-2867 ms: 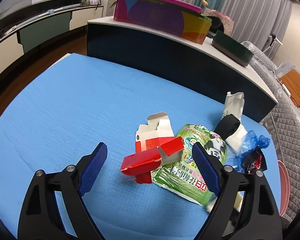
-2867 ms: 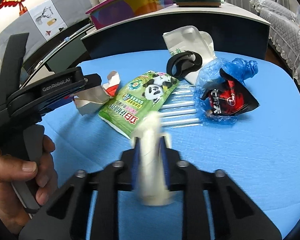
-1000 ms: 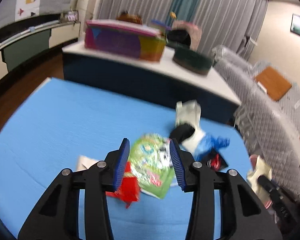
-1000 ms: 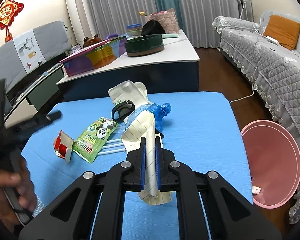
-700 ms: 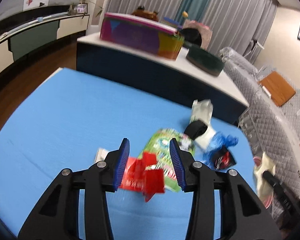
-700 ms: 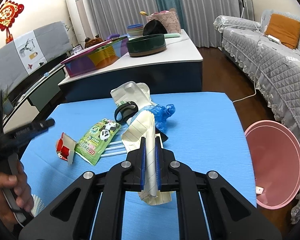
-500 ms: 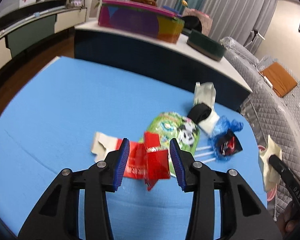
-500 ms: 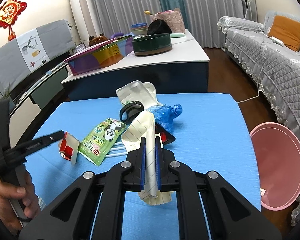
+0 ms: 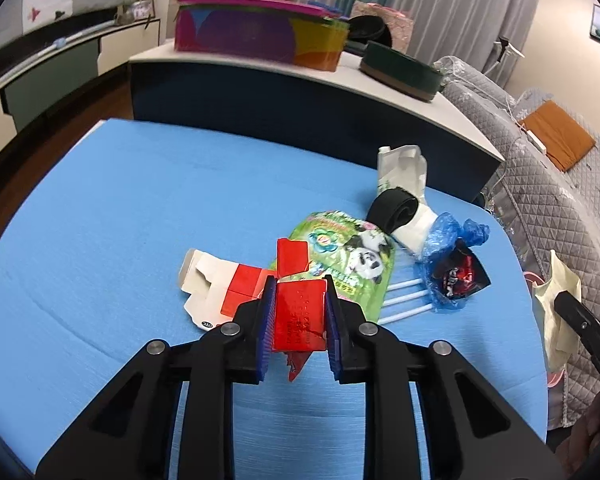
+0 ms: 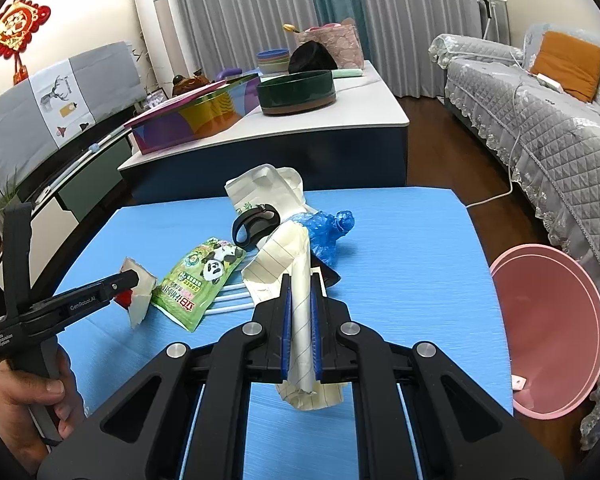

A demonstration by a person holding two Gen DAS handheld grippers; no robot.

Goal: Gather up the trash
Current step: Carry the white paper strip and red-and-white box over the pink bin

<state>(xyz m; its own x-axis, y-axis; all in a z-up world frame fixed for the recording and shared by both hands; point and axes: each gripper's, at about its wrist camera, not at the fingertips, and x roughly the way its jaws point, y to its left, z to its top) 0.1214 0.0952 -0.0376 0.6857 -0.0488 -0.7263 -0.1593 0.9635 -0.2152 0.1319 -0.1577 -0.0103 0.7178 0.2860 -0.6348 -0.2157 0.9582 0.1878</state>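
Both tongs are loaded: your left tongs (image 9: 299, 316) have just closed on the red carton (image 9: 298, 320), your right tongs (image 10: 300, 336) clamp lined paper (image 10: 296, 304). Pink bin (image 10: 548, 332) sits right of the bench (image 10: 400, 240), nearer your right hand

Grey curtains (image 10: 400, 8) hang behind a white-topped navy counter (image 10: 340, 92); a quilted grey sofa (image 10: 540, 112) lines the dark wood floor (image 10: 488, 184).

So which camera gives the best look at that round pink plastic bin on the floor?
The right wrist view: the round pink plastic bin shows nearly whole there, its open mouth tilted toward the camera beside the blue table. The left wrist view catches only pink slivers at the table's far edge, behind crumpled cream paper.
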